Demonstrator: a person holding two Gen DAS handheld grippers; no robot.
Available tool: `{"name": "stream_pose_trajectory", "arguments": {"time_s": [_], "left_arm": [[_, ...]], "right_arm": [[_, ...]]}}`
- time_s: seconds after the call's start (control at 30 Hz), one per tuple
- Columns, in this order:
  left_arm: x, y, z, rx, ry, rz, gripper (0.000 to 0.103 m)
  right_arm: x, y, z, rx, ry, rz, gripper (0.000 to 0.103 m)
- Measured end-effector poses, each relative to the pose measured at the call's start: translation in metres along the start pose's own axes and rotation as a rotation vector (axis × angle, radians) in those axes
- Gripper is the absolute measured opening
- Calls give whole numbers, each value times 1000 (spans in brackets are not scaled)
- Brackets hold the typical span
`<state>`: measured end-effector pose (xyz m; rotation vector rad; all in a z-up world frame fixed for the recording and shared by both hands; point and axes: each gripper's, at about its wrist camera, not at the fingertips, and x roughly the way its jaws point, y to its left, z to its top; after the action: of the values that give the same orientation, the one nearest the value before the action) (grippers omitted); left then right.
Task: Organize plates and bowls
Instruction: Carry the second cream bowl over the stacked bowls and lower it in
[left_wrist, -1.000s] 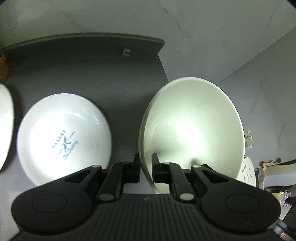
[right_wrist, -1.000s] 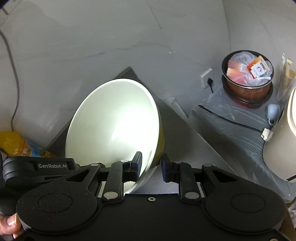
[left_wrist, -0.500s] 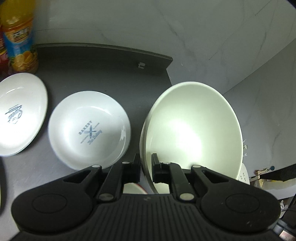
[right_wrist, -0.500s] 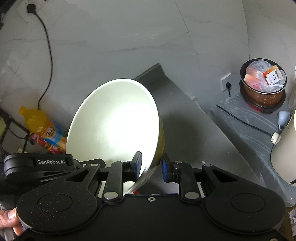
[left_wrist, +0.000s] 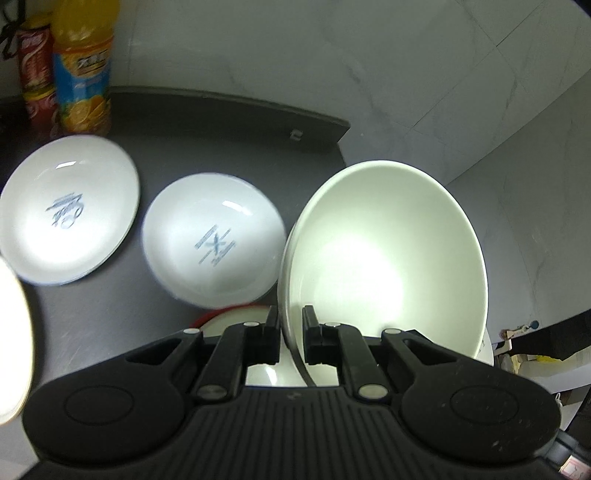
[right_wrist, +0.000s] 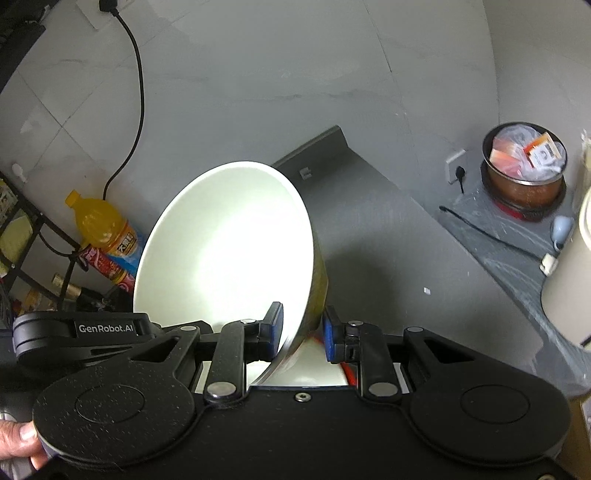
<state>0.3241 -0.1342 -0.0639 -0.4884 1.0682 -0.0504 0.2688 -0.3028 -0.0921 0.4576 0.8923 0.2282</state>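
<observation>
White glaze fills both views: my left gripper (left_wrist: 290, 334) is clamped on the rim of a cream bowl (left_wrist: 384, 258), tilted up on edge above the dark counter (left_wrist: 236, 136). My right gripper (right_wrist: 302, 332) pinches a yellow-sided bowl (right_wrist: 225, 251) the same way. Only the left view shows the two printed plates (left_wrist: 212, 243) lying flat. Only the right view shows the orange bottle's (right_wrist: 101, 225) neighbour, a brown pot (right_wrist: 524, 173).
</observation>
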Motion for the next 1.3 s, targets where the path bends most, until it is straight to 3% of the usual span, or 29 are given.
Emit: {"name": "stream_pose_trajectory", "arguments": {"time_s": [0.5, 1.07, 1.3], "left_arm": [[-13, 36, -31, 7, 68, 6, 10], [1, 66, -42, -69, 132, 22, 10], [9, 63, -43, -64, 146, 23, 11]], "right_arm": [[-8, 13, -49, 31, 37, -55, 22], [16, 16, -63, 0, 127, -96, 23], [22, 11, -65, 6, 147, -114, 28]]}}
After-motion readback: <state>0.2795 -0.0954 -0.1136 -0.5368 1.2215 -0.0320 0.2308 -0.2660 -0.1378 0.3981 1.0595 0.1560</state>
